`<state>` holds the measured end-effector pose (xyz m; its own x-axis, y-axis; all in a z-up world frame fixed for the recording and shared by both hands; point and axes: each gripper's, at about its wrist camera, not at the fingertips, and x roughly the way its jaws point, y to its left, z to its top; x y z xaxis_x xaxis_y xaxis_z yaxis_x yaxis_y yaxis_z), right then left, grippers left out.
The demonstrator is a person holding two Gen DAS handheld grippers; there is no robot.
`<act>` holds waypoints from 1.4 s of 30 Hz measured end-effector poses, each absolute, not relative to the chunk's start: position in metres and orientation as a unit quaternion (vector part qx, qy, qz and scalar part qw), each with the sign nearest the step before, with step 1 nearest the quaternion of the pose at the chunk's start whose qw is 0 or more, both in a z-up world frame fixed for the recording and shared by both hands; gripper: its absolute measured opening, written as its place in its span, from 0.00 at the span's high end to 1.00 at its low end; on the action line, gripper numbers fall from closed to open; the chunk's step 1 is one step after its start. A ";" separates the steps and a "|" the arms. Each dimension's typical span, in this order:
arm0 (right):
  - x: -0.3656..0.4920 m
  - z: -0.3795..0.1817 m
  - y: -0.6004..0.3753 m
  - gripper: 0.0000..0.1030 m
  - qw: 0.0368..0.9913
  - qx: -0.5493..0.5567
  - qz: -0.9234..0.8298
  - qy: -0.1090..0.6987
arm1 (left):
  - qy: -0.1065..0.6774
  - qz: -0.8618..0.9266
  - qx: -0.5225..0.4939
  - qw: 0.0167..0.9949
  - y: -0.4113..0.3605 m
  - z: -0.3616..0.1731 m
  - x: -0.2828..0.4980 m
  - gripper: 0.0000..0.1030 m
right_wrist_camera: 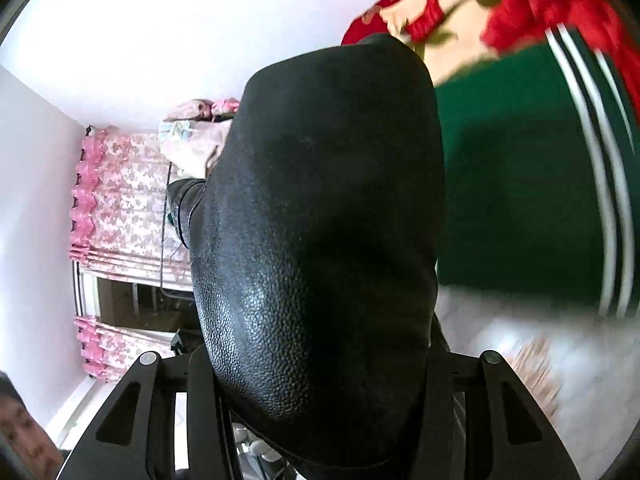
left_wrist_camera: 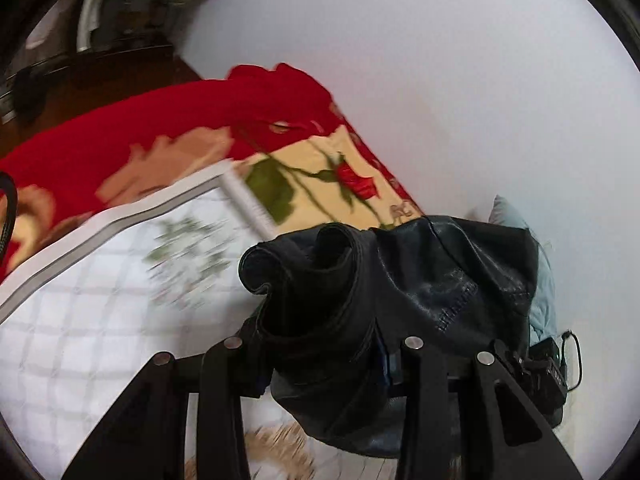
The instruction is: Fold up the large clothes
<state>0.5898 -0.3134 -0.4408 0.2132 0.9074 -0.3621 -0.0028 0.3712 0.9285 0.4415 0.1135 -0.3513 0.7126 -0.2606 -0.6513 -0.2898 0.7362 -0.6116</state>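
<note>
A black leather jacket (left_wrist_camera: pixel 420 292) hangs bunched between the fingers of my left gripper (left_wrist_camera: pixel 324 356), which is shut on it and holds it above the bed. The same black leather jacket (right_wrist_camera: pixel 320 220) fills the middle of the right wrist view, draped over my right gripper (right_wrist_camera: pixel 320 368), which is shut on it. The fingertips of both grippers are hidden by the leather.
A white quilted bedspread (left_wrist_camera: pixel 80 320) lies below. A red and cream rose blanket (left_wrist_camera: pixel 200 128) lies beyond it. A green garment with white stripes (right_wrist_camera: pixel 520 184) lies on the bed. A pale blue pillow (left_wrist_camera: pixel 540 280) sits by the white wall. Pink curtains (right_wrist_camera: pixel 120 200) hang by a window.
</note>
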 end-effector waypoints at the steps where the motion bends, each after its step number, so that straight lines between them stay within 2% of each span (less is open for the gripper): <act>1: 0.615 -0.448 -0.321 0.51 0.641 0.437 0.354 0.523 | 0.382 0.007 -0.358 0.852 0.108 -0.359 0.459 0.66; 5: 0.718 -0.513 -0.356 0.50 0.615 0.447 0.324 0.563 | 0.424 0.007 -0.339 0.840 0.087 -0.414 0.519 0.66; 8: 0.754 -0.574 -0.380 0.45 0.590 0.459 0.278 0.603 | 0.484 0.017 -0.308 0.819 0.071 -0.467 0.550 0.66; 9: 0.758 -0.593 -0.389 0.44 0.584 0.463 0.256 0.616 | 0.505 0.015 -0.296 0.811 0.065 -0.485 0.557 0.62; 12: 0.767 -0.616 -0.406 0.38 0.588 0.452 0.228 0.631 | 0.524 0.008 -0.247 0.815 0.052 -0.497 0.559 0.58; 13: 0.769 -0.612 -0.404 0.31 0.592 0.444 0.228 0.633 | 0.525 0.008 -0.230 0.819 0.049 -0.495 0.557 0.57; 14: 0.770 -0.605 -0.404 0.21 0.608 0.417 0.218 0.639 | 0.528 0.010 -0.212 0.822 0.047 -0.491 0.555 0.55; 15: 0.771 -0.587 -0.393 0.18 0.636 0.370 0.200 0.647 | 0.532 0.012 -0.197 0.823 0.044 -0.488 0.553 0.45; 16: 0.770 -0.575 -0.390 0.16 0.662 0.322 0.181 0.652 | 0.535 0.017 -0.180 0.825 0.042 -0.484 0.551 0.25; 18: 0.759 -0.545 -0.376 0.10 0.717 0.219 0.126 0.649 | 0.536 0.033 -0.132 0.833 0.033 -0.472 0.544 0.10; 20: 0.748 -0.525 -0.367 0.00 0.757 0.122 0.067 0.639 | 0.531 0.045 -0.093 0.841 0.028 -0.462 0.538 0.09; 22: 0.723 -0.504 -0.344 0.00 0.786 0.042 0.014 0.617 | 0.525 0.053 -0.057 0.848 0.023 -0.451 0.532 0.07; 24: 0.692 -0.491 -0.327 0.00 0.798 0.009 -0.018 0.602 | 0.514 0.058 -0.033 0.855 0.020 -0.435 0.522 0.03; 28: 0.626 -0.470 -0.313 0.00 0.813 0.010 -0.051 0.580 | 0.495 0.049 -0.003 0.868 0.012 -0.397 0.495 0.01; 31: 0.567 -0.430 -0.288 0.00 0.826 0.013 -0.089 0.556 | 0.485 0.037 0.015 0.873 0.008 -0.362 0.470 0.01; 42: 0.388 -0.225 -0.228 0.00 0.857 0.010 -0.183 0.482 | 0.454 -0.017 0.012 0.891 0.010 -0.212 0.345 0.01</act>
<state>0.3883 -0.2278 -0.2255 0.4690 -0.3038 -0.8293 0.3225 0.9330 -0.1594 0.3452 0.0103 -0.2125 0.5876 -0.0183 -0.8089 0.0405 0.9992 0.0068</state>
